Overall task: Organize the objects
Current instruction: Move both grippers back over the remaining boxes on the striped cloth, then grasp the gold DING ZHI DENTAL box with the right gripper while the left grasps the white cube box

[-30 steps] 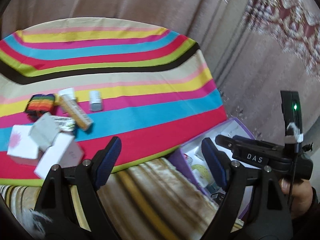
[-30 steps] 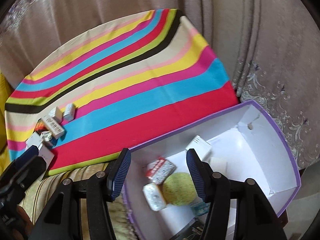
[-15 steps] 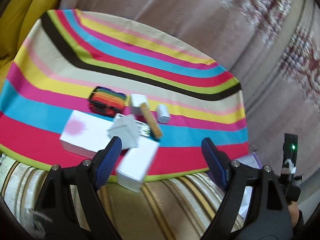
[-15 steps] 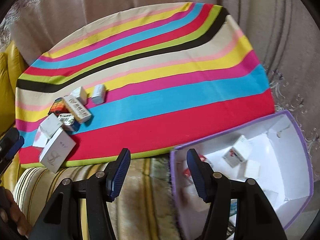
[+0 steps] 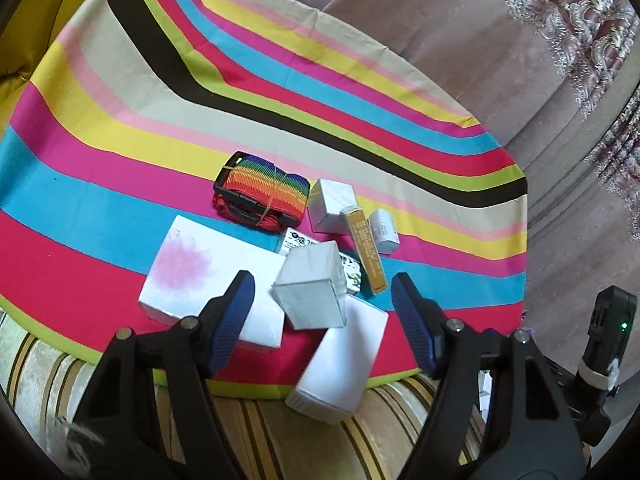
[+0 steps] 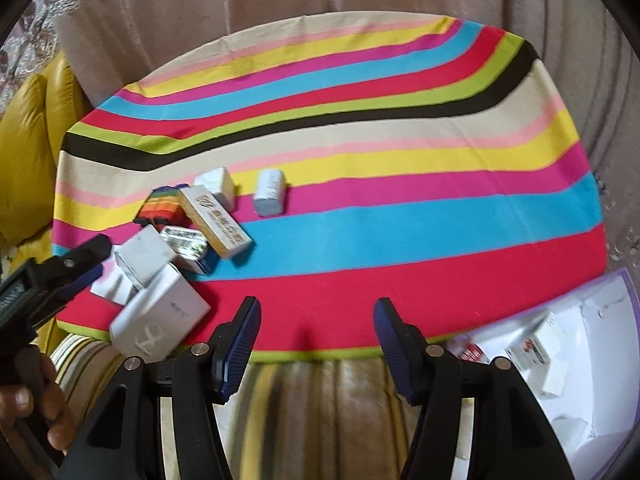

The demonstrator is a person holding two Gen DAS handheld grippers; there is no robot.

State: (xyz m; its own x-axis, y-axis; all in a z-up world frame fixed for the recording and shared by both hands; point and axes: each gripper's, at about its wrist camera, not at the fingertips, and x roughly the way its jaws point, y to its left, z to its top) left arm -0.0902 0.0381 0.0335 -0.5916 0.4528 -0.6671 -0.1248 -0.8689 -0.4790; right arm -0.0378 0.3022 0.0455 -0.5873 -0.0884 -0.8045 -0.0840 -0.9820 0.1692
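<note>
A heap of small boxes lies on the striped cloth [image 5: 120,208]: a grey-white cube box [image 5: 312,292], a flat white box with a pink flower [image 5: 192,268], a long white box [image 5: 340,360], a tan box [image 5: 366,252], a small white box [image 5: 332,204] and a rainbow strap [image 5: 260,196]. My left gripper [image 5: 320,296] hangs over the heap, its jaws closing. The cube sits between them with gaps on both sides. My right gripper [image 6: 316,312] stands open over the red stripe, holding nothing. The purple storage box [image 6: 612,320] is at its lower right.
A small white packet [image 6: 270,194] lies apart from the heap, to its right. A yellow sofa [image 6: 28,152] stands at the left and curtains [image 6: 320,8] hang behind. A striped cushion [image 6: 320,400] runs under the cloth's near edge. A hand [image 6: 24,412] holds the left gripper.
Both views have swung left, from the purple box to the heap of boxes. The left jaws have narrowed around the cube. The purple box has slid to the right view's edge.
</note>
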